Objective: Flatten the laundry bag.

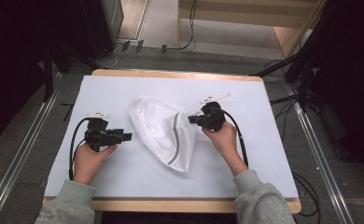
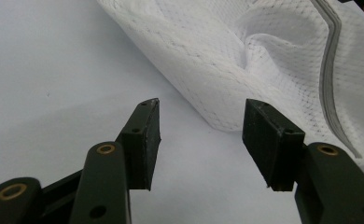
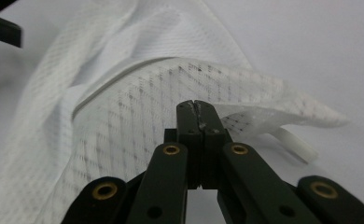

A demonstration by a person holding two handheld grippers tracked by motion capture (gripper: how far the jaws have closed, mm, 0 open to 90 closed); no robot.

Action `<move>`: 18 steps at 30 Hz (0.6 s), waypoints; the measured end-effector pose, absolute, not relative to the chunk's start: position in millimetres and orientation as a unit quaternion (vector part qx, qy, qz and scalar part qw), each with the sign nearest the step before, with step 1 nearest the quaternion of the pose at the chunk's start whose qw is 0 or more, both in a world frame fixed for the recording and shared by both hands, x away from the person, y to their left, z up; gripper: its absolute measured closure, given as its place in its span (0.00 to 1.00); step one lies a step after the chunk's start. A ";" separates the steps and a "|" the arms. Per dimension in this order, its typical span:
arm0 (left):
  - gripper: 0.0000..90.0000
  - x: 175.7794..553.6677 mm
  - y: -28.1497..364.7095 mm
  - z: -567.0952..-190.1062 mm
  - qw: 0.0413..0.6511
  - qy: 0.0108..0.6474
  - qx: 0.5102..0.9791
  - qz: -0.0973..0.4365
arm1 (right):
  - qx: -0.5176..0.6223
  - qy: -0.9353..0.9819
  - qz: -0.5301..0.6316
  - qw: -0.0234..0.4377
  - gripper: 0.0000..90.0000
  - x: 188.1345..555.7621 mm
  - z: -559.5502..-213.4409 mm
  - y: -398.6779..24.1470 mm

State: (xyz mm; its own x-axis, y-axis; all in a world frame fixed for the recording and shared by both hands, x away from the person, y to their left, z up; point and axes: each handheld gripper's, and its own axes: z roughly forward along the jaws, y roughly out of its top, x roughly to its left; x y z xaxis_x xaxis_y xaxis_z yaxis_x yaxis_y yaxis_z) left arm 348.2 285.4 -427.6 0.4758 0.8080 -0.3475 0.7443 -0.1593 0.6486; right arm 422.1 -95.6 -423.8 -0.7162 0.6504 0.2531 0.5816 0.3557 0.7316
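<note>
Mesh: white net bag (image 1: 161, 130), soft, light and floppy (it will sag and bunch rather than hold shape).
Place: mid-worktop (image 1: 245, 172), slightly nearer the far edge, grey zip strip (image 1: 176, 140) running along it.
Right gripper (image 1: 192, 119): jaws together, seemingly pinching the bag's right edge.
Left gripper (image 2: 201, 140): jaws apart, empty, just beside the bag's left edge.
Best hold: the hem or zip strip, probably firmer than the open mesh.

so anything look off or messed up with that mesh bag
Nothing looks damaged. The white mesh bag lies crumpled and skewed on the table, one corner lifted where the right tool pinches it.
</note>
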 end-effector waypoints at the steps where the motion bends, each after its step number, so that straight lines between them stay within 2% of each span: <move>1: 0.52 348.5 285.3 -427.8 0.400 0.510 0.761 0.040 | 0.371 0.822 0.430 0.042 1.00 416.0 -419.4 -96.9; 6: 0.51 351.2 282.4 -428.4 0.400 0.506 0.763 0.039 | 0.354 0.824 0.440 0.045 1.00 386.4 -407.0 -99.9; 18: 0.46 362.7 271.6 -433.3 0.401 0.496 0.770 0.030 | 0.339 0.837 0.428 0.044 1.00 334.8 -409.1 -105.4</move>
